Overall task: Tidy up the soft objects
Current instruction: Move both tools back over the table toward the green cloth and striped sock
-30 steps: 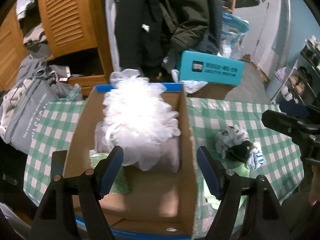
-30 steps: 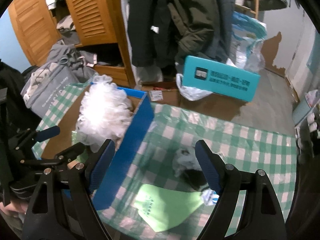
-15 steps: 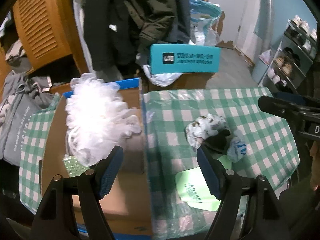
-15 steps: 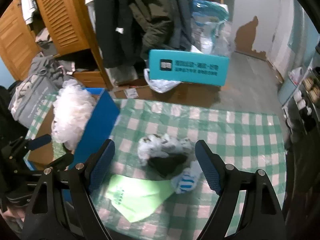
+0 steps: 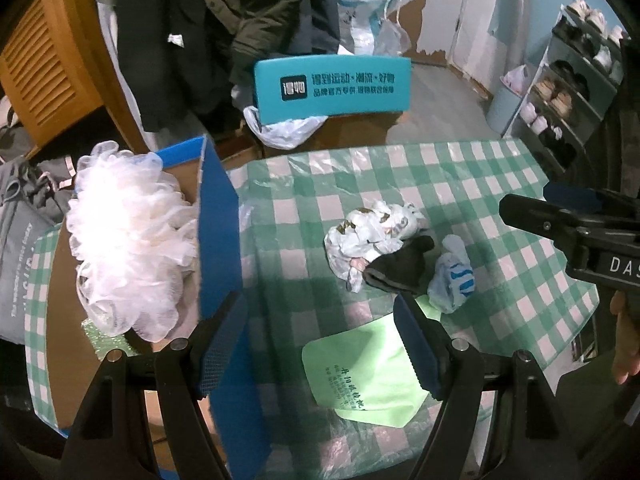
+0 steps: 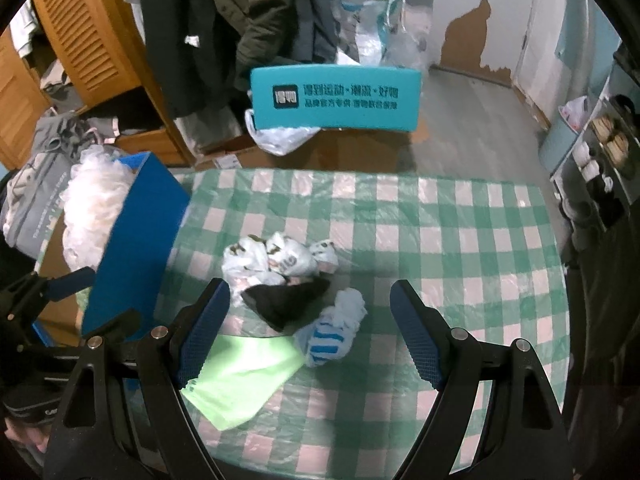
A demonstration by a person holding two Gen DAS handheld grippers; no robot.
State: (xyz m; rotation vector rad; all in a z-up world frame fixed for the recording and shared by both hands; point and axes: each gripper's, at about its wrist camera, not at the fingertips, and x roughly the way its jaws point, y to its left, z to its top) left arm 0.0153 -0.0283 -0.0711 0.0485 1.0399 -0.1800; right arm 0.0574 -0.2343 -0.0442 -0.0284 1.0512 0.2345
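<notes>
A blue-sided cardboard box (image 5: 218, 216) (image 6: 136, 240) stands at the table's left and holds a white mesh bath puff (image 5: 128, 236) (image 6: 94, 208). On the green checked cloth lie a white patterned sock bundle (image 5: 372, 232) (image 6: 276, 258), a black sock (image 5: 400, 268) (image 6: 284, 300), a blue-striped white sock (image 5: 454, 280) (image 6: 332, 328) and a light green cloth (image 5: 368, 372) (image 6: 240, 376). My left gripper (image 5: 320, 344) is open and empty, over the box's right wall and the green cloth. My right gripper (image 6: 310, 338) is open and empty, just above the socks.
A teal box (image 5: 332, 84) (image 6: 336, 98) with a plastic bag stands on the floor beyond the table. Hanging coats (image 6: 240, 20) and a wooden wardrobe (image 6: 80, 40) are behind. A shoe rack (image 5: 572, 92) stands at the right. A grey bag (image 5: 20, 248) lies left of the table.
Both grippers have swung right, away from the box and toward the pile of socks. The box with the puff has slid to the left of both views. Both stay open.
</notes>
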